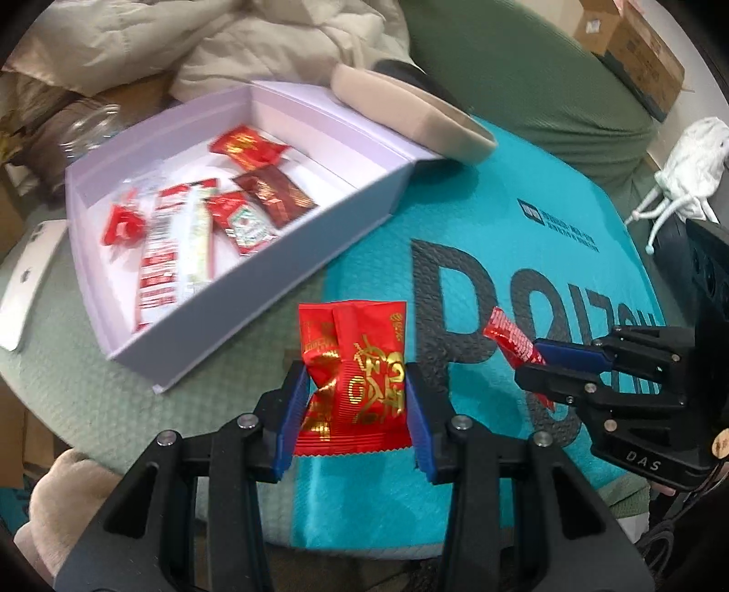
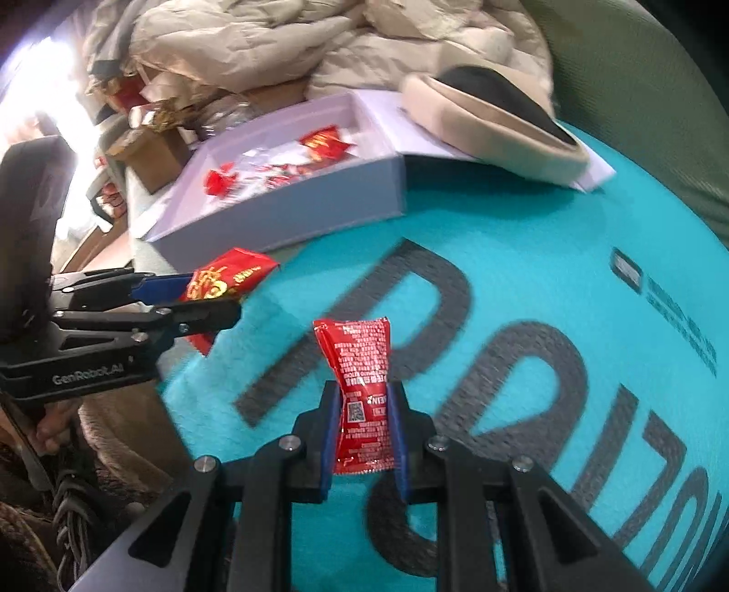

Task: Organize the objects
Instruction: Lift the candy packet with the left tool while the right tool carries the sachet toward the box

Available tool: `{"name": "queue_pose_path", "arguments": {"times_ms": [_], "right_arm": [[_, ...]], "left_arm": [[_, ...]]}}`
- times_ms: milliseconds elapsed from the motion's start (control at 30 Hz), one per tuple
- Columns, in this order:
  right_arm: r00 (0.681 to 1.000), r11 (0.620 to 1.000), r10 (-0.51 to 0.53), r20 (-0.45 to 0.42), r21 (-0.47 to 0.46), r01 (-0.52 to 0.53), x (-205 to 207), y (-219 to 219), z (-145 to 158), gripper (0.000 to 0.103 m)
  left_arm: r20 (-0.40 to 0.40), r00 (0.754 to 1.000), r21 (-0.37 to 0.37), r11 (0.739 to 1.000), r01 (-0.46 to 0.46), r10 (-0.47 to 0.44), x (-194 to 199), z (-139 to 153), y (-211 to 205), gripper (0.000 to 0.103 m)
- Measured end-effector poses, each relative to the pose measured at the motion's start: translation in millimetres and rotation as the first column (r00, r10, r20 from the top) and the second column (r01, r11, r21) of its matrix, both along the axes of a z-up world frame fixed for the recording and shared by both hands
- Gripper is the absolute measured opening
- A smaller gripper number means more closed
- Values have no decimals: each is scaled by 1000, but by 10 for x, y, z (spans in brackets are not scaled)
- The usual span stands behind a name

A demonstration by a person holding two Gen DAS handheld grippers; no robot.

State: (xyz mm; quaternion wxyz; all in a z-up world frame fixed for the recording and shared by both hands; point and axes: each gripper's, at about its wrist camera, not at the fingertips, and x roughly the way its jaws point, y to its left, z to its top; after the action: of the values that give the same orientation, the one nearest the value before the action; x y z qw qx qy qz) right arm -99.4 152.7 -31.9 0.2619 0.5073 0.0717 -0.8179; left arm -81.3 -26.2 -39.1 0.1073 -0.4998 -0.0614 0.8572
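My left gripper [image 1: 355,387] is shut on a red snack packet with gold writing [image 1: 353,373], held above the teal bag. It also shows in the right wrist view [image 2: 228,280], at the left. My right gripper [image 2: 364,410] is shut on a small red sauce sachet [image 2: 362,391], also above the teal bag; in the left wrist view the sachet [image 1: 510,337] sticks out of that gripper [image 1: 535,364] at the right. An open white box [image 1: 373,182] behind them holds several red packets and sachets [image 1: 248,145].
A teal bag with dark lettering [image 1: 569,255] covers the green surface. A beige shoe [image 1: 410,114] lies against the box's far corner. A white phone [image 1: 27,282] lies left of the box. Crumpled beige clothing [image 1: 205,41] and a glass jar [image 1: 91,123] lie behind.
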Motion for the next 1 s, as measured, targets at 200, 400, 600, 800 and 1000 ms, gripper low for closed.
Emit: {"name": "queue_pose_path", "arguments": {"times_ms": [200, 400, 600, 800, 1000], "right_arm": [[997, 997, 79, -28, -18, -79, 29, -274, 186, 20], [982, 983, 173, -76, -49, -177, 95, -572, 428, 20], [955, 959, 266, -129, -61, -276, 225, -874, 643, 20], [927, 934, 333, -173, -72, -349, 367, -1078, 815, 20], [908, 920, 363, -210, -78, -385, 512, -1118, 944, 20]], "left_arm": [[-24, 998, -1, 998, -66, 66, 160, 162, -333, 40], [-55, 989, -3, 991, -134, 134, 317, 307, -571, 40], [-91, 975, -16, 979, -202, 200, 499, 488, -808, 40], [-140, 958, -69, 963, -261, 249, 657, 715, -976, 40], [-169, 952, -88, 958, -271, 254, 823, 850, -993, 40]]}}
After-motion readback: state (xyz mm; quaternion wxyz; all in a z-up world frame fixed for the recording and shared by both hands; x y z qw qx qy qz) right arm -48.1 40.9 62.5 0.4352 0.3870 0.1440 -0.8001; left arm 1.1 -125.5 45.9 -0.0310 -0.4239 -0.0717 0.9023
